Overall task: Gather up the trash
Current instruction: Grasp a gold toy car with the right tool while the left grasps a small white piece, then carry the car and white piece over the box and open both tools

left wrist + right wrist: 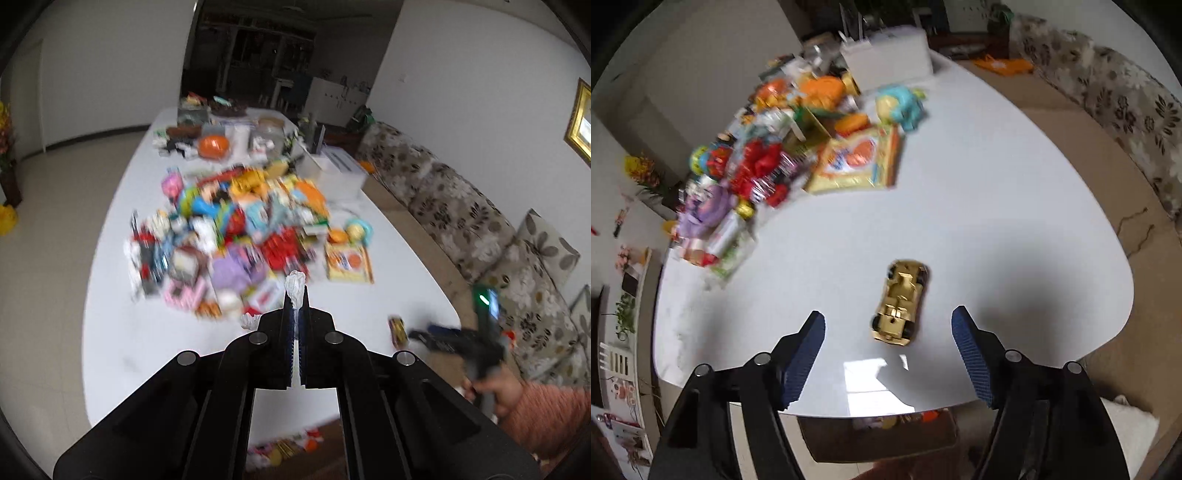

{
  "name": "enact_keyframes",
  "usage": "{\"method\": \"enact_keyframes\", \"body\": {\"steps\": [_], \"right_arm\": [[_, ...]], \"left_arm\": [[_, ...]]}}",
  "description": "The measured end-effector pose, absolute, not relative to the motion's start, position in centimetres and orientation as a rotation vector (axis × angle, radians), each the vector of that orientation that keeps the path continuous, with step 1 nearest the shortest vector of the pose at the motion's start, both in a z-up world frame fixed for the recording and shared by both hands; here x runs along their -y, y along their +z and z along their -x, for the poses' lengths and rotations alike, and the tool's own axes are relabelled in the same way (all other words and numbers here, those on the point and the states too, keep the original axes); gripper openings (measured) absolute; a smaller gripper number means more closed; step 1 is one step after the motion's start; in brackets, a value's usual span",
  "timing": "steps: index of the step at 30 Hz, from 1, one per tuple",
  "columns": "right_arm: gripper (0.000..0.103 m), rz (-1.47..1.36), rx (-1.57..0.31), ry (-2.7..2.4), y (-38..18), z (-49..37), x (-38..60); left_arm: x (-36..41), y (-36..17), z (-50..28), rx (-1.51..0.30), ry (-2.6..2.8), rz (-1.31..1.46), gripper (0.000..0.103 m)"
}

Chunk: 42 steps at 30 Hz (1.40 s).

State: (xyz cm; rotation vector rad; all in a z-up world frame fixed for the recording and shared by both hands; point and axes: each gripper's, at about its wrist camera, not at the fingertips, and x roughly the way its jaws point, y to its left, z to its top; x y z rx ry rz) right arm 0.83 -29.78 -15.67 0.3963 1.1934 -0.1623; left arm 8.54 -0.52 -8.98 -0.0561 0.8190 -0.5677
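The left gripper [295, 295], seen from behind along its two black fingers, is clamped on a crumpled white tissue [294, 283] above a white table [110, 325]. Beyond it lies a blurred heap of colourful toys and wrappers [229, 229]. At lower right, a hand [498, 391] in an orange sleeve holds the right gripper [417, 334] near a small gold toy car [397, 330], with a floral sofa [480, 229] behind.

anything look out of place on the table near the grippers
Yes: a gold toy car lies upside down, wheels up, alone on the bare white table, apart from the heaped clutter. The right gripper is open around it, not touching. The left gripper pinches a crumpled white paper.
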Motion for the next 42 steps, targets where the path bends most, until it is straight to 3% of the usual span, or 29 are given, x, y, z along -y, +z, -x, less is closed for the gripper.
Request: {"method": "enact_keyframes", "body": {"steps": [3, 5, 8, 18, 26, 31, 38, 39, 40, 41, 42], "right_arm": [[0.067, -0.354, -1.218, -0.153, -17.3, -2.2, 28.7], [0.047, -0.345, -1.272, -0.172, -18.9, -3.1, 28.2], [0.03, -0.277, -1.289, -0.197, -19.7, -3.7, 27.6], [0.029, -0.276, -1.247, -0.012, -15.9, -0.6, 24.8], [0.029, -0.291, -1.381, 0.221, -16.6, 5.5, 18.8], [0.03, -0.244, -1.548, 0.262, -22.9, 9.9, 15.6], [0.03, -0.217, -1.722, 0.145, -39.0, 11.1, 15.4], [0.03, -0.231, -1.726, 0.132, -40.6, 11.0, 15.6], [0.031, -0.25, -1.722, 0.124, -42.0, 10.8, 15.8], [0.043, -0.267, -1.721, 0.116, -43.6, 10.7, 16.2], [0.072, -0.26, -1.732, 0.098, -44.9, 10.5, 16.3]], "left_arm": [[0.6, -11.3, -5.9, -0.876, -0.576, 0.076, 0.001], [0.5, -12.5, -4.7, -0.908, -0.572, 0.086, 0.001], [0.3, -14.2, -3.4, -0.952, -0.56, 0.109, 0.001], [0.2, -19.3, 0.3, -1.083, -0.552, 0.076, 0.001], [1.2, -31.2, 3.9, -1.34, -0.538, 0.061, 0.001], [1.9, -41.3, 5.2, -1.509, -0.447, 0.029, 0.001], [2.8, -55.8, 4.3, -1.728, -0.25, -0.074, 0.001], [2.6, -57.8, 4.1, -1.76, -0.212, -0.088, 0.005], [2.4, -58.9, 3.9, -1.778, -0.185, -0.091, 0.02], [2.0, -60.4, 3.7, -1.805, -0.141, -0.089, 0.052], [1.6, -61.5, 3.5, -1.825, -0.097, -0.09, 0.068]]}}
